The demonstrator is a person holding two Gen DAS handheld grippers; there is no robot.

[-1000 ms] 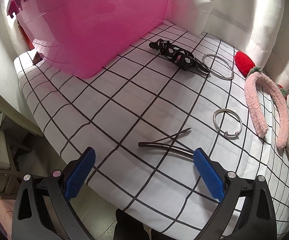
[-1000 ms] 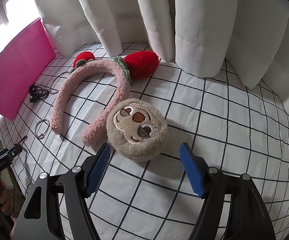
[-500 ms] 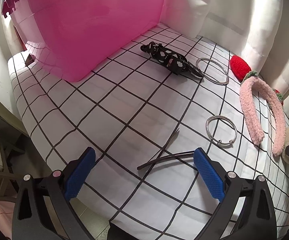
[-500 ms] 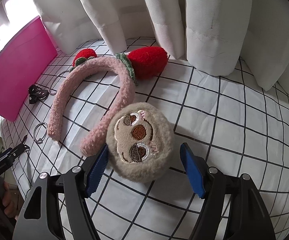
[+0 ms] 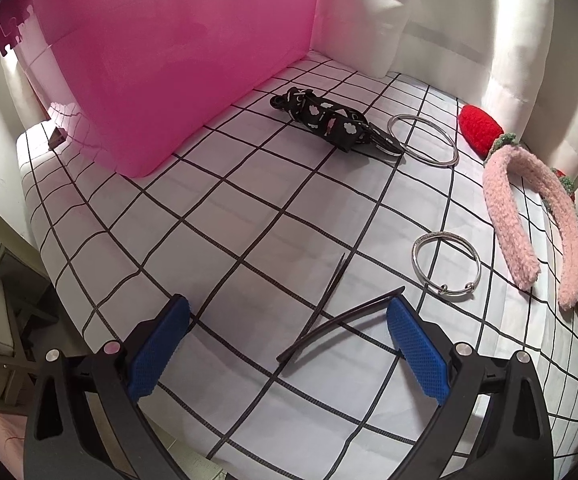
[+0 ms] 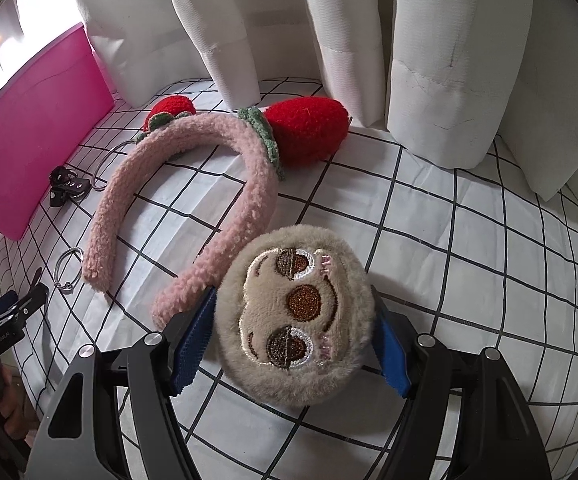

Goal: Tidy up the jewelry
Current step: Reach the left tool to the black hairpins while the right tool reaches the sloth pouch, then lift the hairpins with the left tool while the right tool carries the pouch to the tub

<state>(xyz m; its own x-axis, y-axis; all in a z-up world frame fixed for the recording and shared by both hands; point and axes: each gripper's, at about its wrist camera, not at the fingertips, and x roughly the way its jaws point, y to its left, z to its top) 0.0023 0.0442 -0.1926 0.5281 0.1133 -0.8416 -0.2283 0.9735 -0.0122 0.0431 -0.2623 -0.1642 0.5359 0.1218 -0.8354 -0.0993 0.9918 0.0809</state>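
A round beige plush with an embroidered sloth face [image 6: 293,312] lies on the checked cloth and fills the gap of my right gripper [image 6: 293,344]. Its fur brushes both blue pads, and the jaws stand wide and open. A fluffy pink headband [image 6: 193,176] with red strawberry ears [image 6: 305,128] curves just beyond the plush. My left gripper [image 5: 289,344] is open low over a thin black headband [image 5: 341,320], one end of which lies by the right pad. A silver bangle [image 5: 445,268] lies beyond it.
A pink box [image 5: 169,60] stands at the back left. In front of it lie a black patterned strap [image 5: 325,120] and a larger silver ring [image 5: 423,140]. White curtains [image 6: 429,60] hang behind the table. The table edge drops off at the left.
My right gripper has come forward and down, so the plush that lay ahead of its fingertips now sits between the pads. The left gripper has stayed about where it was.
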